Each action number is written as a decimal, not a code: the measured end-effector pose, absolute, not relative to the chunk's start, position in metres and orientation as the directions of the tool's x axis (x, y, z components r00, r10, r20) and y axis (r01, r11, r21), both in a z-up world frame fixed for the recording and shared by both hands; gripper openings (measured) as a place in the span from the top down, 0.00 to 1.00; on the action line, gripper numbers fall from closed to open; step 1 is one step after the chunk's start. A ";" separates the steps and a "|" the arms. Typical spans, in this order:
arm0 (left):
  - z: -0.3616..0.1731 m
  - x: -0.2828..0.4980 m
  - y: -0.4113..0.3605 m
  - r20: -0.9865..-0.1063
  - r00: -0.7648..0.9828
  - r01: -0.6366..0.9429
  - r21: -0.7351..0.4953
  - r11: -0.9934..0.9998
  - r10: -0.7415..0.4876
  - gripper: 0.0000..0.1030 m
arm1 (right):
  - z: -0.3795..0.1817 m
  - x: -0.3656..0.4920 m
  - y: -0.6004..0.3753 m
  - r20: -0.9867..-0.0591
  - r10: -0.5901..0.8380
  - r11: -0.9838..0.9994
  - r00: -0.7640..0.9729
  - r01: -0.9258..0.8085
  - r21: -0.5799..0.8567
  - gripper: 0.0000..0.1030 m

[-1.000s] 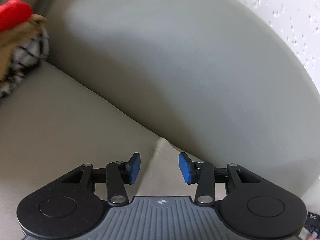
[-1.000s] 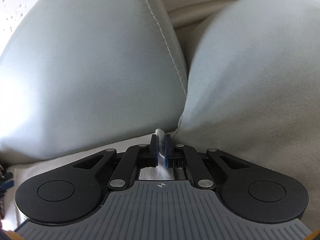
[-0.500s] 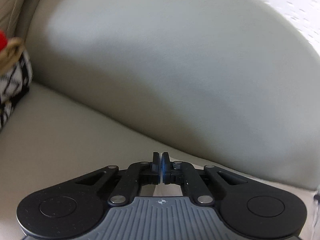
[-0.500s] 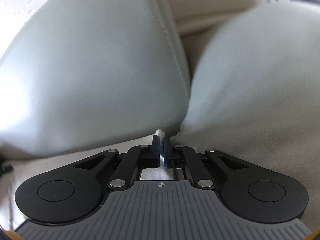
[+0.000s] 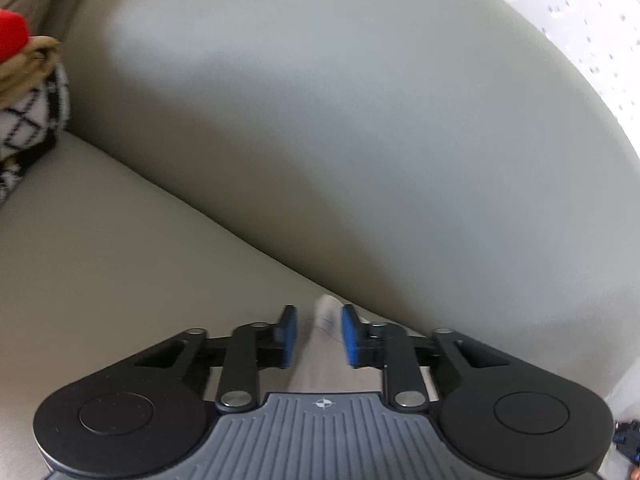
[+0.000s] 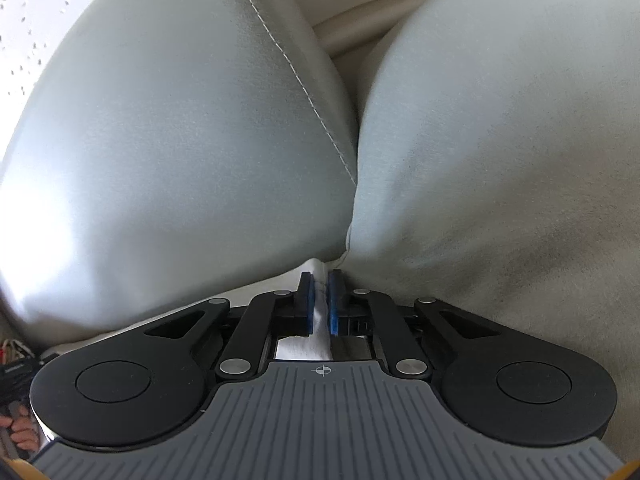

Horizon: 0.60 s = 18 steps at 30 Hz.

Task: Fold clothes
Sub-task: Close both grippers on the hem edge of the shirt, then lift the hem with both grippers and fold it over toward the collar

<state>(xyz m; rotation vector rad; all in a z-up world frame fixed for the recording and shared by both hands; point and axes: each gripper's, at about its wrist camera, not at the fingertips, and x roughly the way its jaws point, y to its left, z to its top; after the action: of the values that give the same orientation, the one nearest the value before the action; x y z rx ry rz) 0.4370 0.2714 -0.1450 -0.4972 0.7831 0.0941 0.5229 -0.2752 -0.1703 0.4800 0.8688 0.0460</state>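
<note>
Left wrist view, left gripper [image 5: 318,334]: angled down at the sofa, low centre; jaws have just been opening, now a narrow gap, a peak of pale beige cloth [image 5: 326,320] between the blue pads, untouched.
Left wrist view, surroundings: grey-beige leather sofa cushion [image 5: 340,120] fills the frame; black-and-white checked fabric [image 5: 24,136] at left edge.
Right wrist view, right gripper [image 6: 319,306]: tilted down; jaws nearly closed, pinching white fabric [image 6: 318,316].
Right wrist view, surroundings: two pale cushions meet above at a stitched seam [image 6: 304,92].

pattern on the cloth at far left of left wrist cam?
Black grid lines on white, a checked cloth, with tan fabric above it. Best seen in the left wrist view.
</note>
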 end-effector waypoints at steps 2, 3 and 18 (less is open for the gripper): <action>-0.147 0.438 0.264 -0.702 0.705 -0.243 -0.369 0.897 -0.098 0.91 | -0.171 0.526 -0.273 -0.719 0.229 0.898 0.656 0.142 0.416 0.95; -0.147 0.438 0.262 -0.703 0.706 -0.237 -0.350 0.906 -0.087 0.96 | -0.170 0.527 -0.271 -0.718 0.224 0.904 0.659 0.134 0.406 0.95; -0.083 0.374 0.253 -0.635 0.765 -0.196 -0.384 0.902 -0.104 0.99 | -0.076 0.473 -0.270 -0.655 0.195 0.866 0.730 0.185 0.464 0.98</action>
<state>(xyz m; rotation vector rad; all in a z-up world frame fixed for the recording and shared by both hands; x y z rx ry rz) 0.3739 0.2535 -0.0832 -0.4522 0.7034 0.0523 0.4727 -0.2699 -0.0757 0.5362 0.7626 0.0057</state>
